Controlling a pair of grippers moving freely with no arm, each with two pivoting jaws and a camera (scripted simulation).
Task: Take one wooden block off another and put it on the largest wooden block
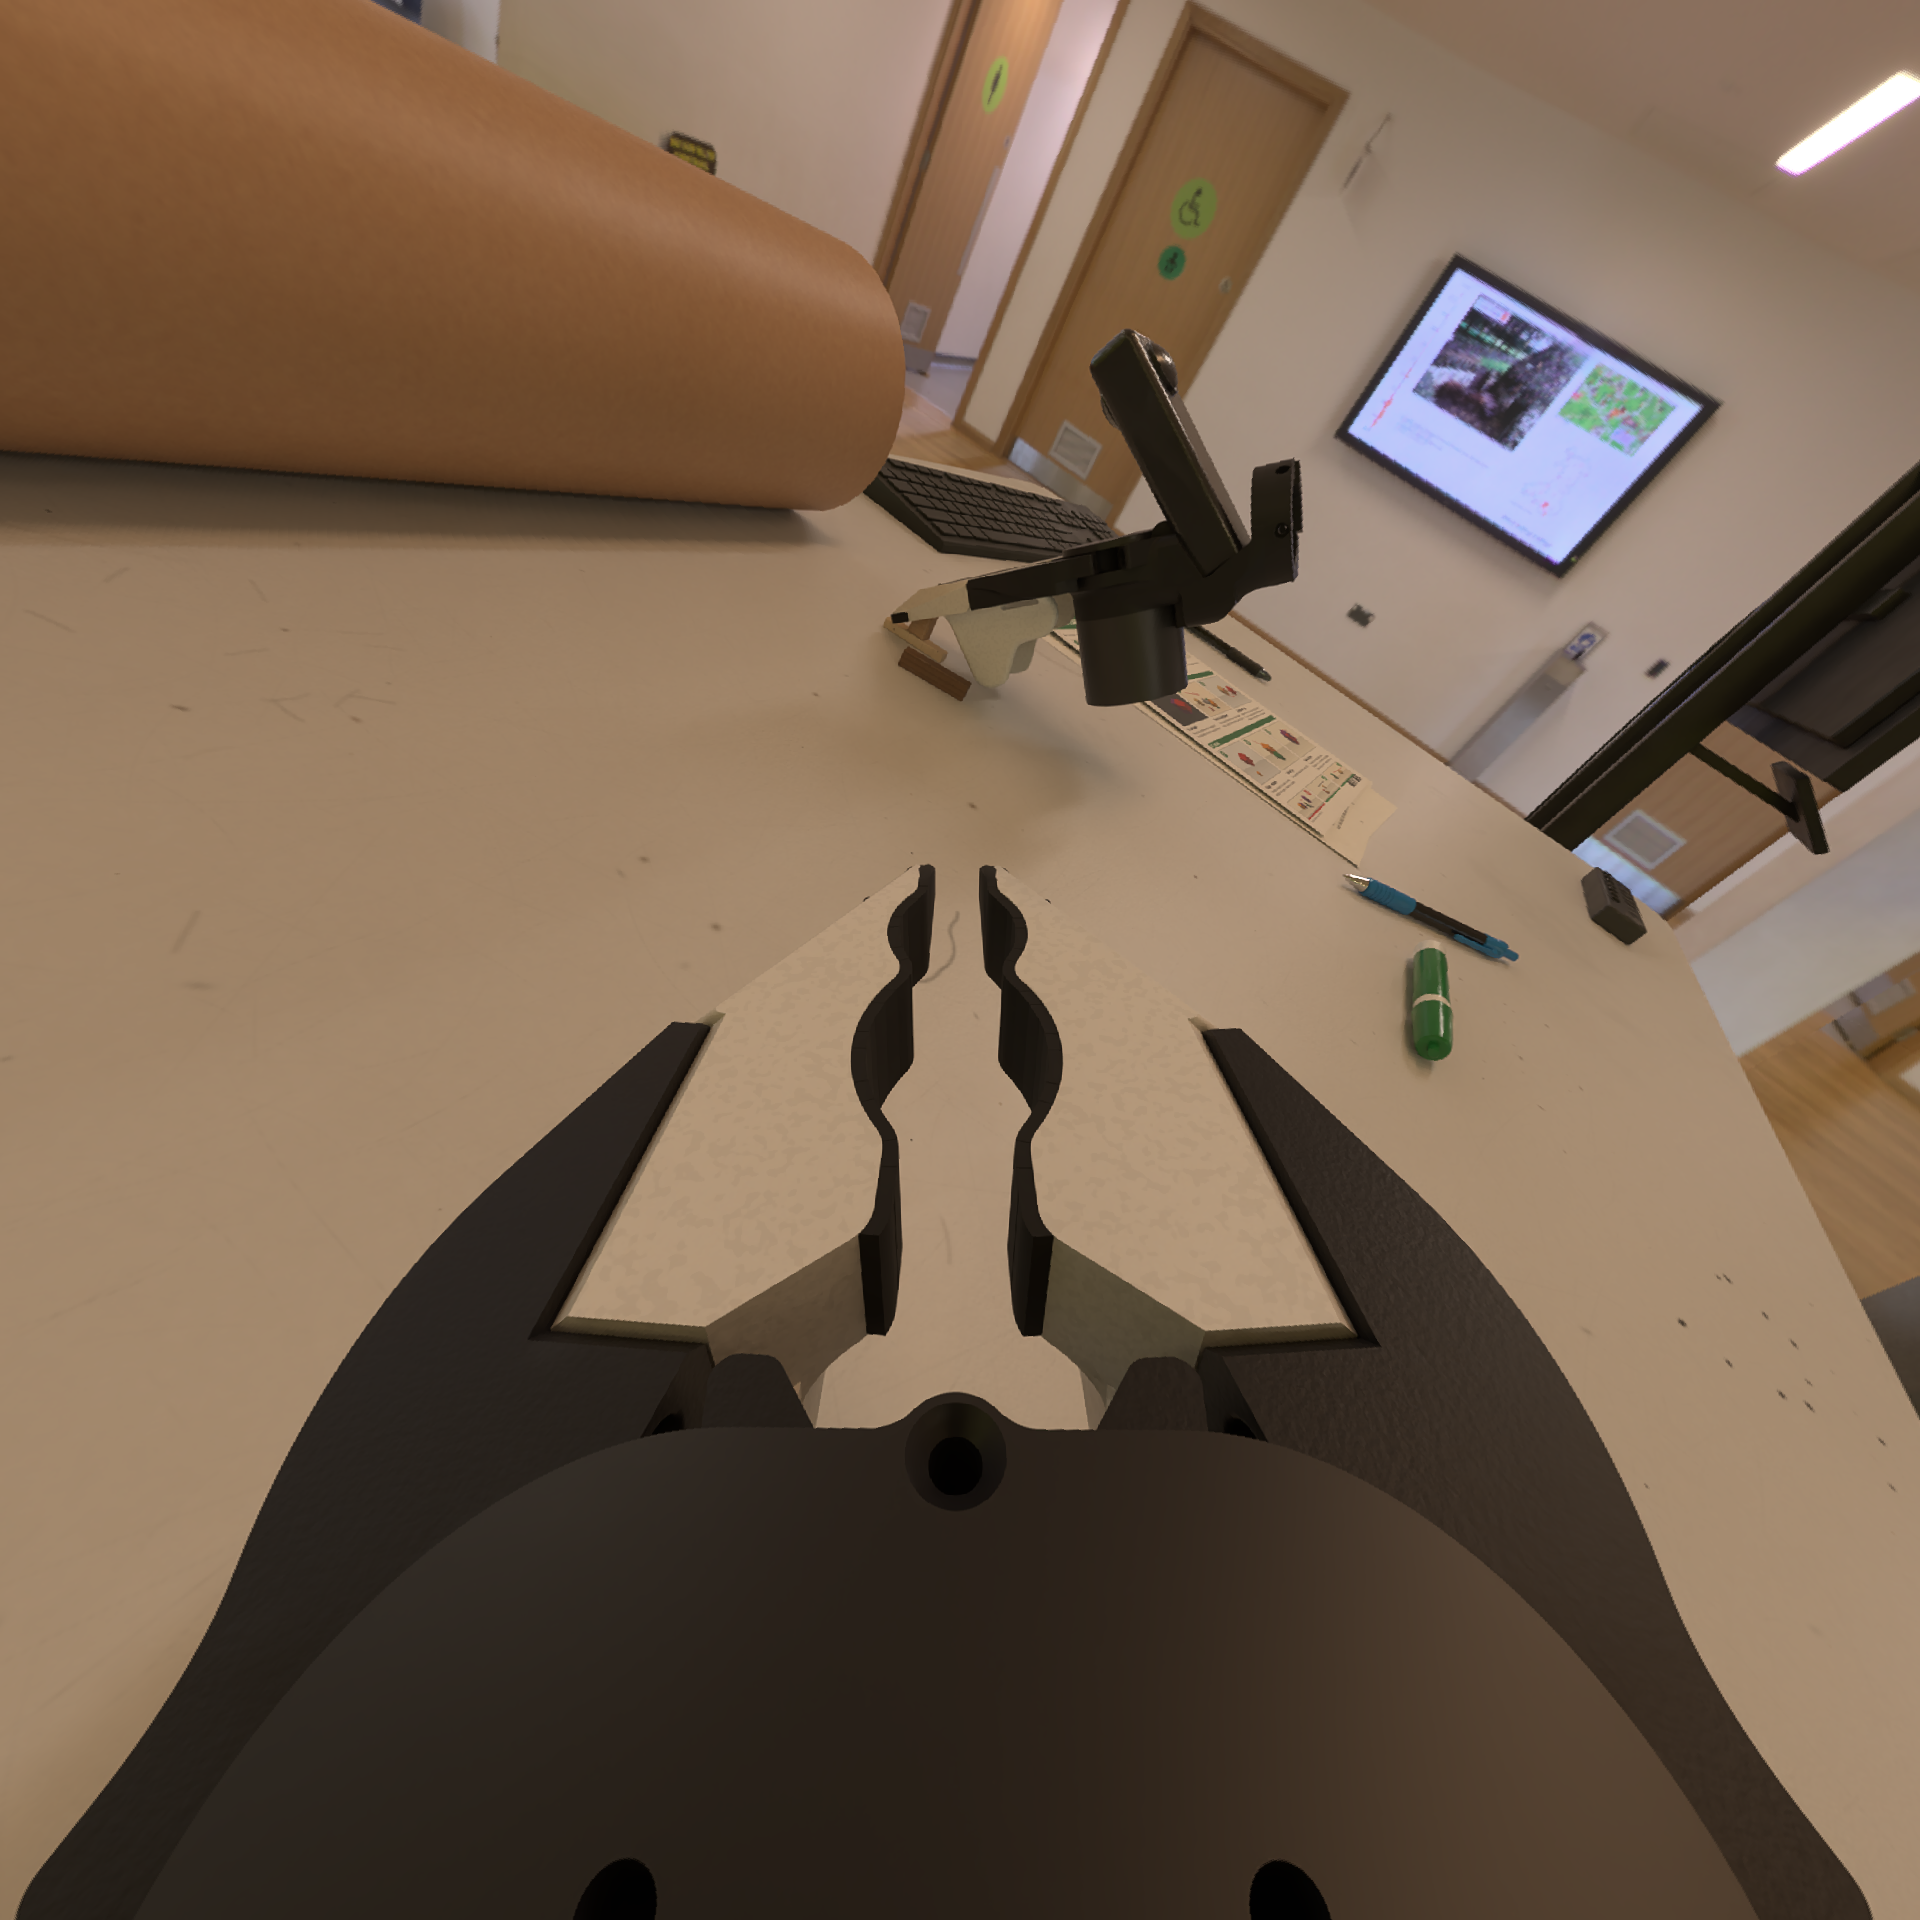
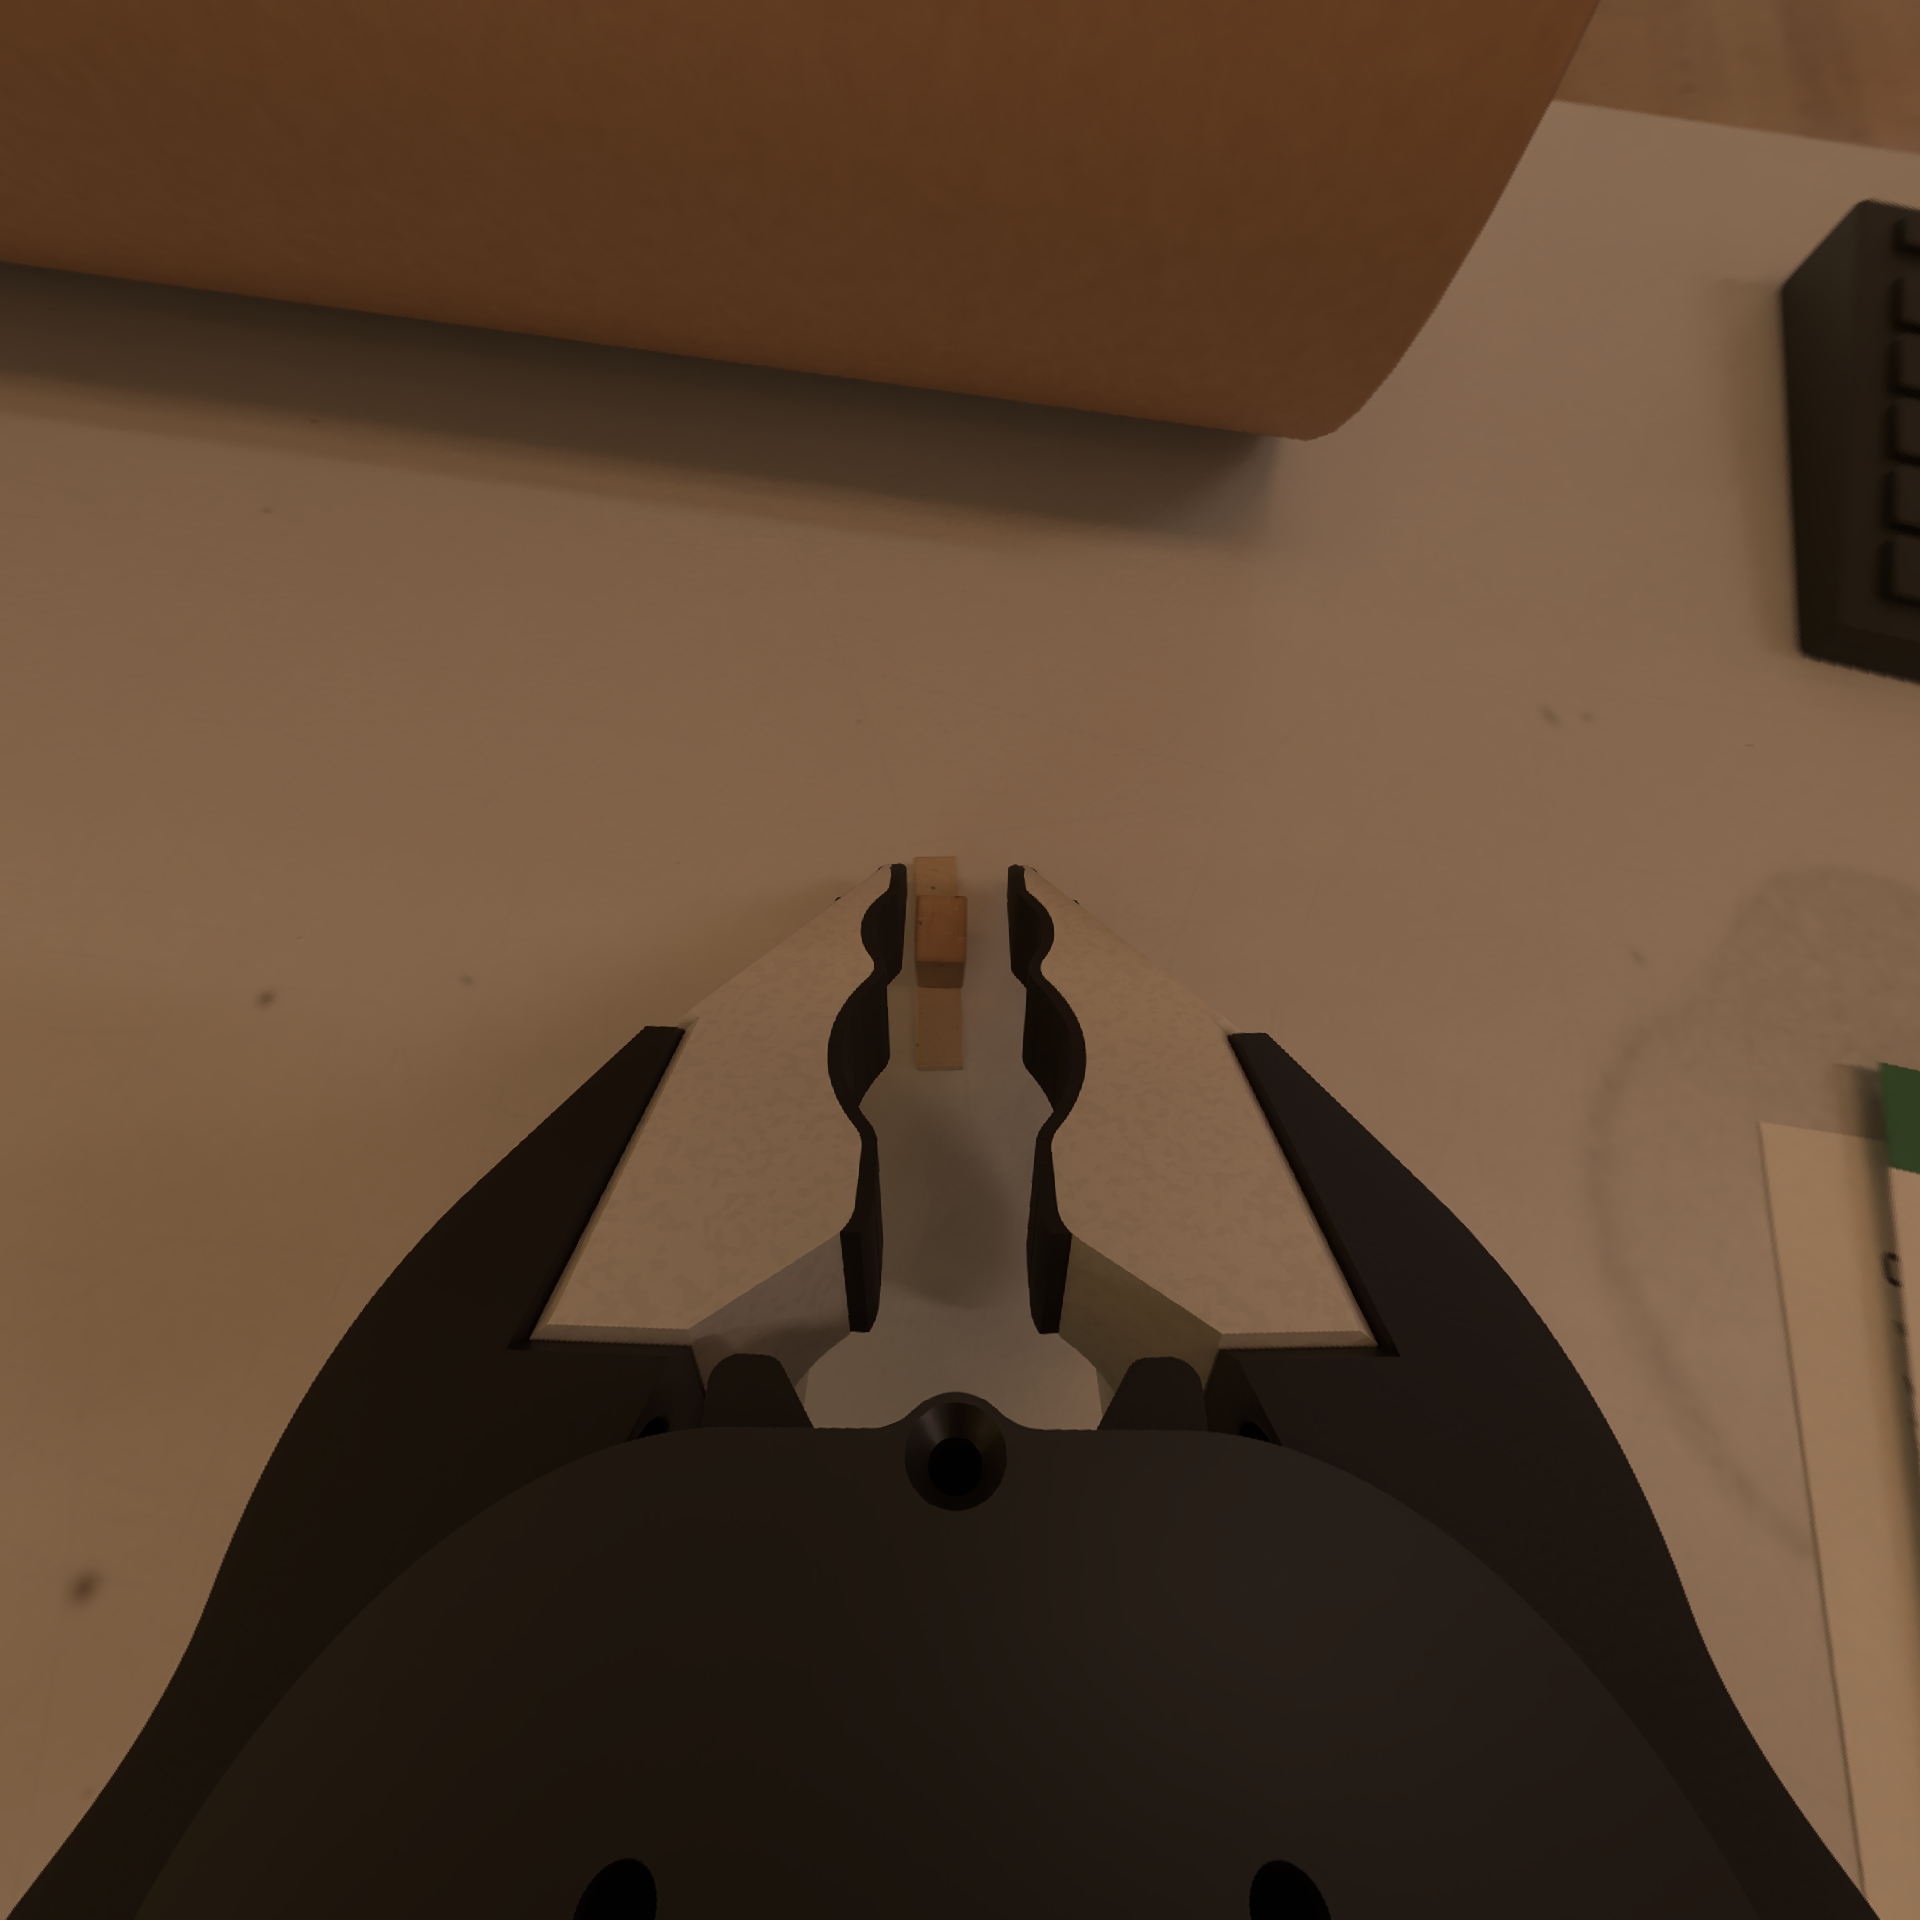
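Small orange-brown wooden block [image 2: 941, 928] resting across a long pale wooden block [image 2: 938, 1023], both on the off-white scuffed tabletop [image 2: 520, 727], in the gap of the right gripper [image 2: 956, 883]. Pale block showing past both ends of the upper one; its middle hidden beneath. Seen from the left wrist view, only a dark brown wooden block [image 1: 933, 671] on the tabletop [image 1: 416, 831] under the right gripper [image 1: 906, 620] and a pale sliver at its fingertip; the stack otherwise hidden, too small to sort out. Which block is largest: cannot tell.

Right gripper: jaws partly apart, wider than the blocks, straddling them. Left pad just beside the orange-brown block, contact not resolvable; right pad clearly apart. Nothing gripped.

Left gripper [image 1: 956, 883]: jaws narrowly apart, nothing between them, over bare tabletop, well apart from the blocks.

Surroundings: large tan rounded panel [image 2: 727, 156] beyond the blocks, cut off at the frame top. Black keyboard [image 2: 1860, 457], cut off at right. Printed paper sheet [image 1: 1257, 758] near the right gripper; blue pen [image 1: 1434, 920] and green cylindrical marker [image 1: 1430, 1003] farther right. Wall screen [image 1: 1522, 410] in the background.
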